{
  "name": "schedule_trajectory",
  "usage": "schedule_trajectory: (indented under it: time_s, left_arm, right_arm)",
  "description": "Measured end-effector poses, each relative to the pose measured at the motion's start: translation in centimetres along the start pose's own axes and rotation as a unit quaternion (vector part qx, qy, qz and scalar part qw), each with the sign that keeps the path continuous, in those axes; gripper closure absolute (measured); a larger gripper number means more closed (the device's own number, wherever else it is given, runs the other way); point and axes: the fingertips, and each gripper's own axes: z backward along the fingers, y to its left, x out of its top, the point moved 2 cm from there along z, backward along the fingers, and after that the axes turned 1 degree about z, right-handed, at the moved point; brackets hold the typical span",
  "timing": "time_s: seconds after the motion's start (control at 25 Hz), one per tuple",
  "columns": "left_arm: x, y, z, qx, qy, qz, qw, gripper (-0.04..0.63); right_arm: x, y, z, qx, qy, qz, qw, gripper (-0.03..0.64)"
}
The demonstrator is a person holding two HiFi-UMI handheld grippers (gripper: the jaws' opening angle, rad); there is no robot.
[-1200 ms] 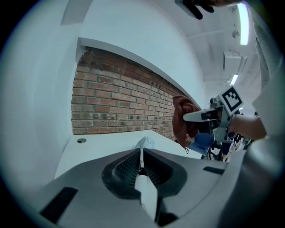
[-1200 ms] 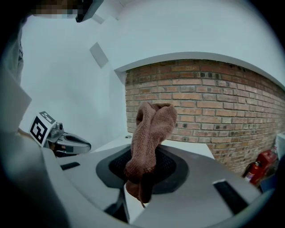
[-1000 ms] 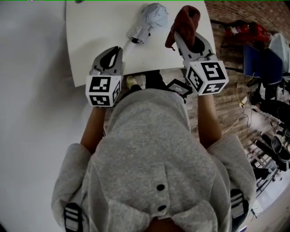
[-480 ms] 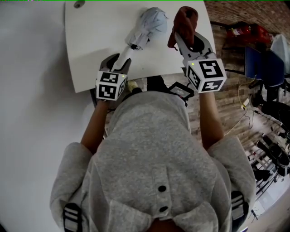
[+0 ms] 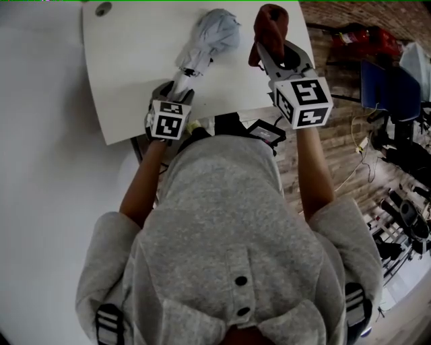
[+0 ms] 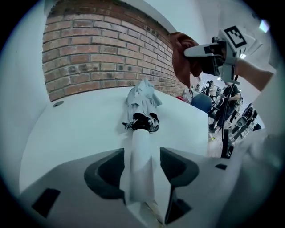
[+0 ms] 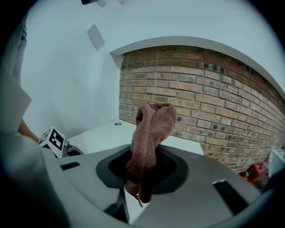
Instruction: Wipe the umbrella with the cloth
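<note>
A folded grey umbrella lies on the white table, its white handle pointing at me. My left gripper is down at the table's near edge. Its jaws have just been opening and now stand wide on either side of the handle, with a gap on both sides. The canopy lies beyond the jaws. My right gripper hovers to the right of the umbrella, shut on a brown cloth. The cloth sticks up from the jaws in a fold.
A brick wall runs behind the table. A small round hole sits at the table's far left corner. On the floor to the right lie a red object, a blue chair and cables.
My left gripper has dropped from in front of the table edge down onto the umbrella's handle, and its jaws now straddle it. The right gripper has shifted slightly with the cloth.
</note>
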Motion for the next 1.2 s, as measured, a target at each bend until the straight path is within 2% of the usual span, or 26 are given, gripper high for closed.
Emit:
schedule_trajectory:
  time_s: [0.32, 0.52, 0.88, 1.08, 1.2]
  left_arm:
    - [0.3, 0.6, -1.0, 0.034, 0.007, -0.01, 0.9993, 0.346]
    - [0.4, 0.3, -1.3, 0.041, 0.01, -0.024, 0.9988, 0.437]
    - [0.3, 0.3, -1.5, 0.032, -0.002, -0.024, 0.9992, 0.44]
    - [0.6, 0.3, -1.2, 0.035, -0.021, -0.024, 0.9989, 0.439]
    - [0.6, 0.2, -1.0, 0.033, -0.012, -0.027, 0.999, 0.44]
  right_arm:
    - [0.3, -0.7, -1.6, 0.012, 0.006, 0.004, 1.0, 0.517]
    - [-0.5, -1.8, -3.0, 0.009, 0.013, 0.004, 1.0, 0.517]
    - [-5.9, -5.1, -7.5, 0.004, 0.05, -0.019, 0.999, 0.517]
    - [-7.1, -6.4, -8.7, 0.003, 0.059, -0.04, 0.997, 0.517]
    - [-7.4, -6.5, -8.9, 0.003, 0.064, -0.035, 0.997, 0.517]
